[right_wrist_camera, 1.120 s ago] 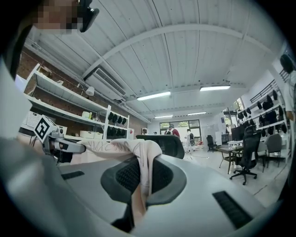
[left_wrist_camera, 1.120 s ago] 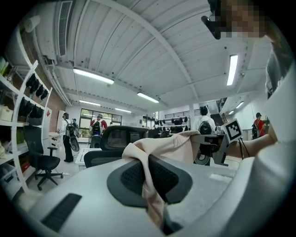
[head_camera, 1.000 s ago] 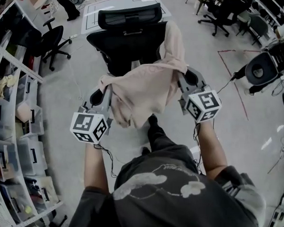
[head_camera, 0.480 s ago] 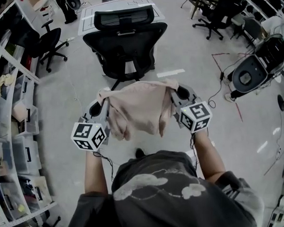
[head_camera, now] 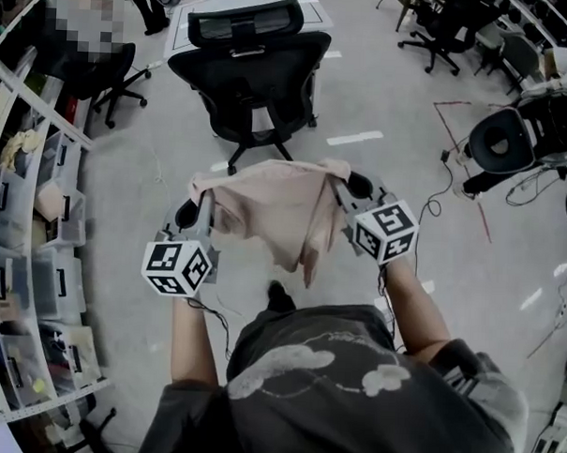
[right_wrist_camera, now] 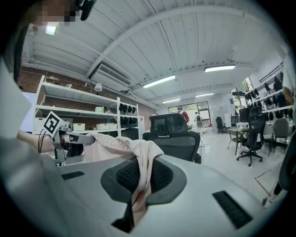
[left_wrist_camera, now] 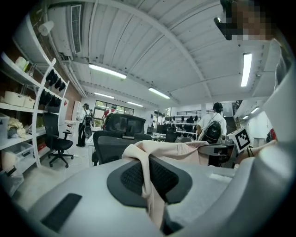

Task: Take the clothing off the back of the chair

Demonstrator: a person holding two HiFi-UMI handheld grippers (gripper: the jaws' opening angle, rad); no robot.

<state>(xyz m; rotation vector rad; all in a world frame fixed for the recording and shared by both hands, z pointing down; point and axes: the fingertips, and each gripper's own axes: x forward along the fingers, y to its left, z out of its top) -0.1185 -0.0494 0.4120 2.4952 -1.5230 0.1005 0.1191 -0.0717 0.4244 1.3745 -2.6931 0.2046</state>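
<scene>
A pale pink garment hangs spread between my two grippers, in the air in front of the person. My left gripper is shut on its left corner, and the cloth runs down between the dark pads. My right gripper is shut on the right corner, with cloth pinched between its pads. The black mesh office chair stands farther away with its back bare. The garment is clear of the chair.
White shelving with storage bins lines the left side. More black office chairs stand at the far left and the top right. A round black device with cables lies on the floor at right. A person with a backpack stands in the distance.
Both grippers came back toward the person and a little lower with the garment. It slid off the chair back and now hangs free between them.
</scene>
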